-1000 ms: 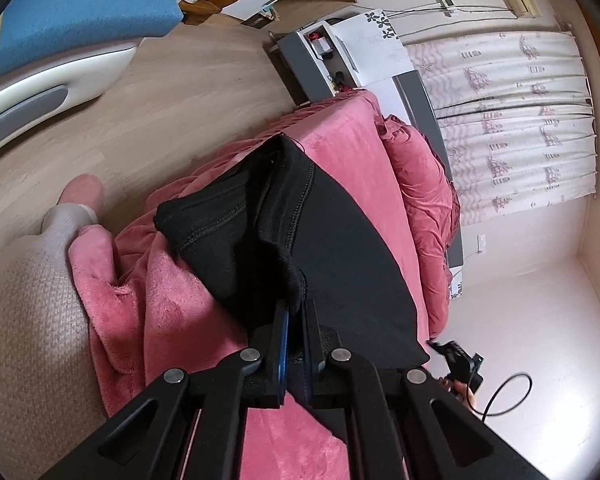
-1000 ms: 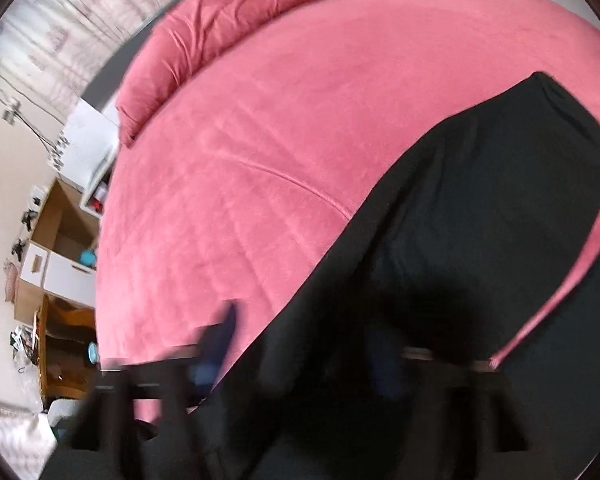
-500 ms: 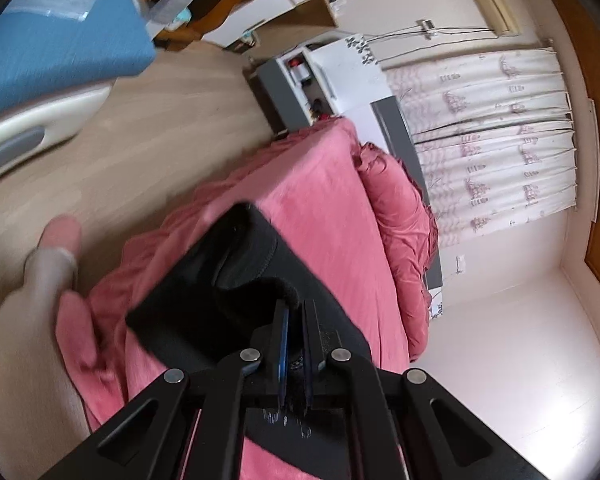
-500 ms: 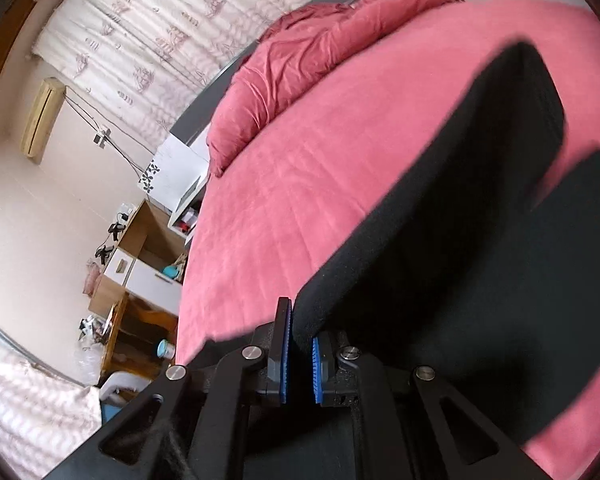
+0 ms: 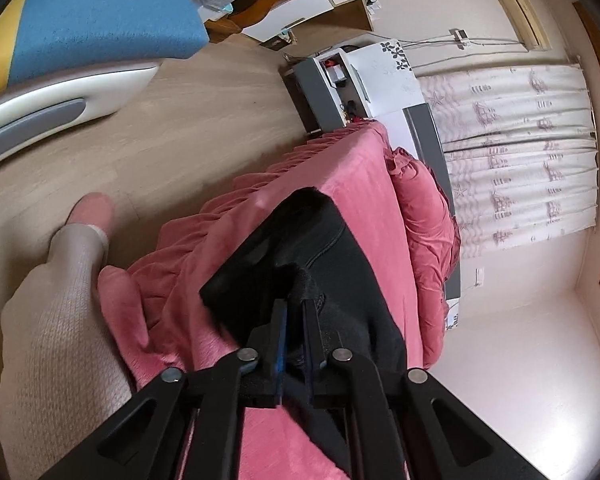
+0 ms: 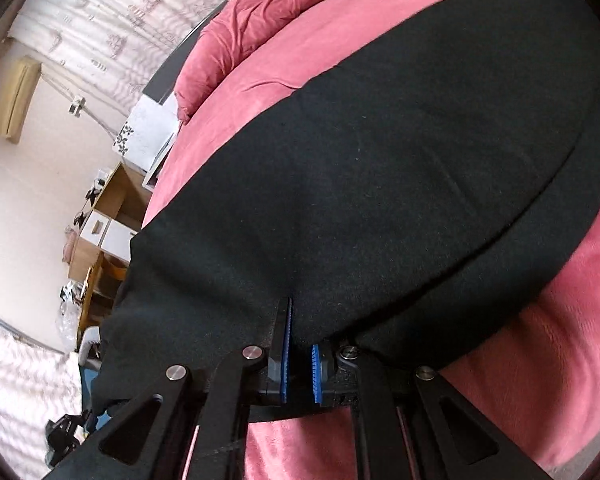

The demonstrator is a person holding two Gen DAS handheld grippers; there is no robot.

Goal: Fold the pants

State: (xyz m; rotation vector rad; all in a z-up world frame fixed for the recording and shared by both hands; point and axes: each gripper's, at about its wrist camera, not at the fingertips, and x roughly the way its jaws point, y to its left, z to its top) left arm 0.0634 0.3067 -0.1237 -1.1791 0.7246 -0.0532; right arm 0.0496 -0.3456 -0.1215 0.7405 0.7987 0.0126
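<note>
Where both tongs pinch them, black pants (image 6: 380,168), doubled over.

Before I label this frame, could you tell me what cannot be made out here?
- Left wrist view: the black pants run under the left tongs and out at the bottom edge.
- Right wrist view: the pants hide most of the pink bedcover; waistband or leg cannot be told.
- The right tongs hide the gripped edge.
</note>
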